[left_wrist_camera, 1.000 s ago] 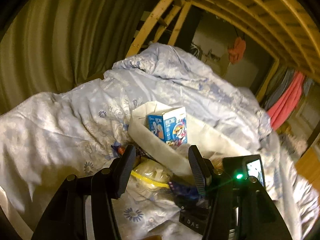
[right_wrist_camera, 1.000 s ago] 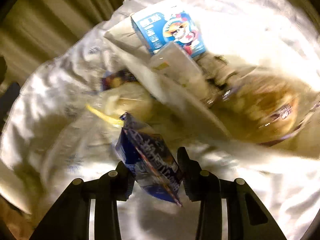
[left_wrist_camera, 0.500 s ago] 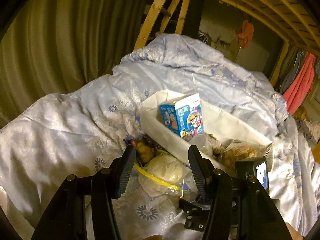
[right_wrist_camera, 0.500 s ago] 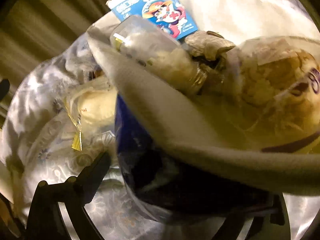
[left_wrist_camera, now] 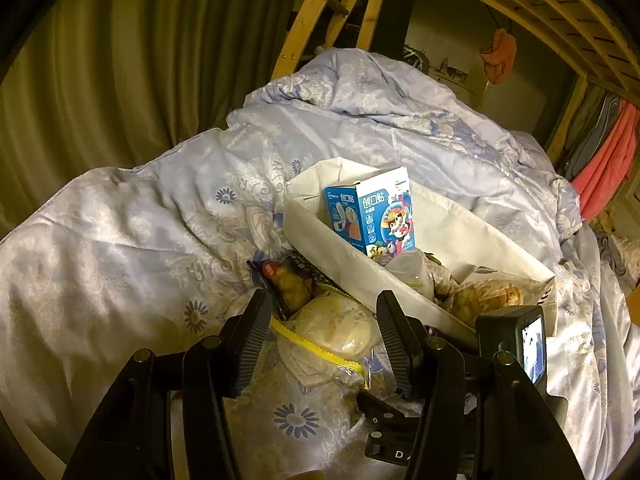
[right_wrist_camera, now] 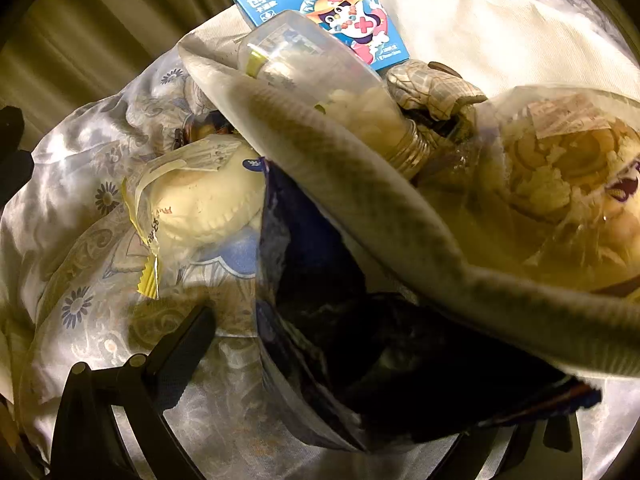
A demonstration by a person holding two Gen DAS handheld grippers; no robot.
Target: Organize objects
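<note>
Against the near outer wall of the white fabric bin, the dark blue foil snack packet lies between the right gripper's just-spread jaws, outside, likely missing the bin.

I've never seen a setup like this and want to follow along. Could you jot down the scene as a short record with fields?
setting: rumpled floral quilt on a bed
container: white fabric bin sitting on the quilt
in the bin: blue plaster box, clear bottle, bagged pastry
beside the bin: wrapped white bun, dark blue snack packet
left gripper: jaws apart above the bun, holding nothing
right gripper: jaws just opened wide; blue packet lies loose between them
</note>
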